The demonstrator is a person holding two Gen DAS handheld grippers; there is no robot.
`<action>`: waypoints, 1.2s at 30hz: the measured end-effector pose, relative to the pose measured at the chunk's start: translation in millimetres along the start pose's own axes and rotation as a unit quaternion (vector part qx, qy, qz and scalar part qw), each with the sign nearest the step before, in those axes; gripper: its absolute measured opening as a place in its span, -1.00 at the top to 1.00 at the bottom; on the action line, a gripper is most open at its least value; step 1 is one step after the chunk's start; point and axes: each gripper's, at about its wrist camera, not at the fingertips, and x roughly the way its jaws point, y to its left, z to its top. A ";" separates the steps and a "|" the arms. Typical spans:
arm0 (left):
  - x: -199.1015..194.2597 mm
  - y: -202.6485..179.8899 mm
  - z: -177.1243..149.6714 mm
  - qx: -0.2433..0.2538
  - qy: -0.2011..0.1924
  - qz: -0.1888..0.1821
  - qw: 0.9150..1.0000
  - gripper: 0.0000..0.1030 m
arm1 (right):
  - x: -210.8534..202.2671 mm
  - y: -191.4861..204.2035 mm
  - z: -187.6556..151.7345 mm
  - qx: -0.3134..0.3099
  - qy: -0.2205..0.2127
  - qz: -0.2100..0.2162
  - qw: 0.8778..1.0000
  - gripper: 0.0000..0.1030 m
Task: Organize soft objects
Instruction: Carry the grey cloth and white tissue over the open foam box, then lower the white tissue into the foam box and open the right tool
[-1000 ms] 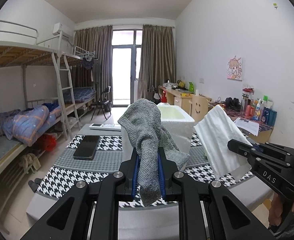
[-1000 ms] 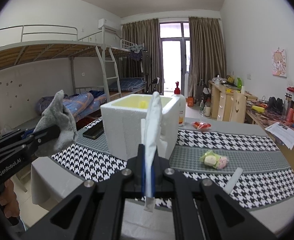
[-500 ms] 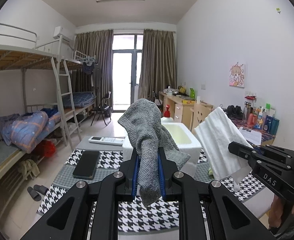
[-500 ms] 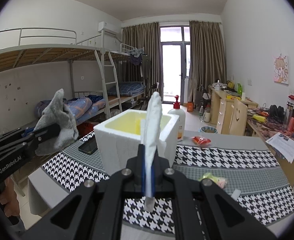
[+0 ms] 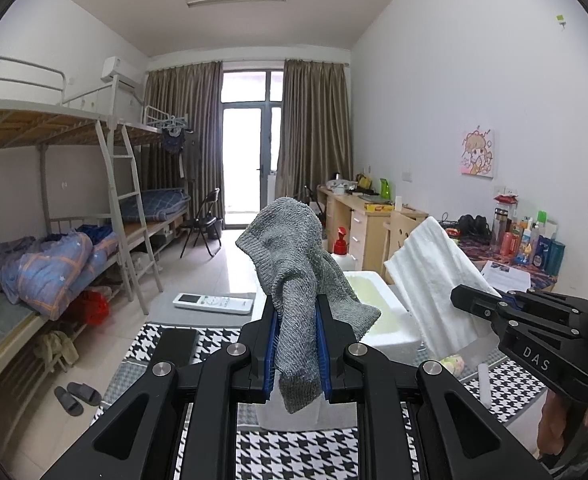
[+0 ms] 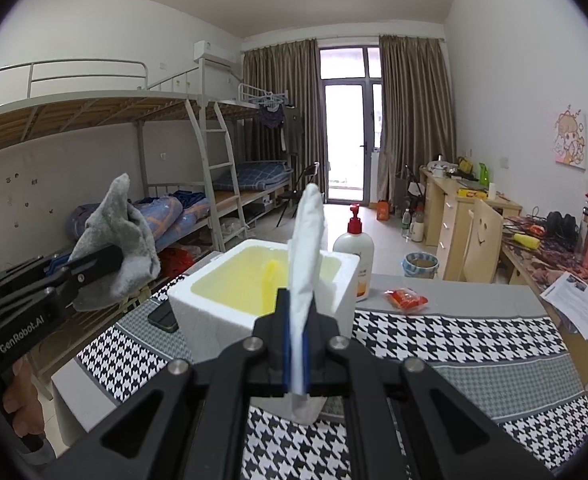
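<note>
Gripping knitted grey cloth (image 5: 294, 280) – left tongs (image 5: 295, 354); right tongs (image 6: 295, 350) clamp folded white cloth (image 6: 307, 240).

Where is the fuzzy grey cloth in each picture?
Left wrist view: the grey cloth is in the middle, pinched in the left gripper, in front of the foam box.
Right wrist view: the same cloth is at the left edge, held up beside the box.
Shared landmark: the white foam box on the checked table.
</note>
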 end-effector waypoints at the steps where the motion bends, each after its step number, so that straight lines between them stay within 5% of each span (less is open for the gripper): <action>1: 4.6 0.5 1.4 0.000 0.003 0.000 1.000 0.65 | 2.7 -1.3 1.4 0.000 0.000 0.000 1.000 0.86; 36: 51.5 45.8 11.9 -0.027 0.022 0.039 0.999 0.65 | 97.4 20.3 25.9 -0.030 0.053 0.030 0.998 0.86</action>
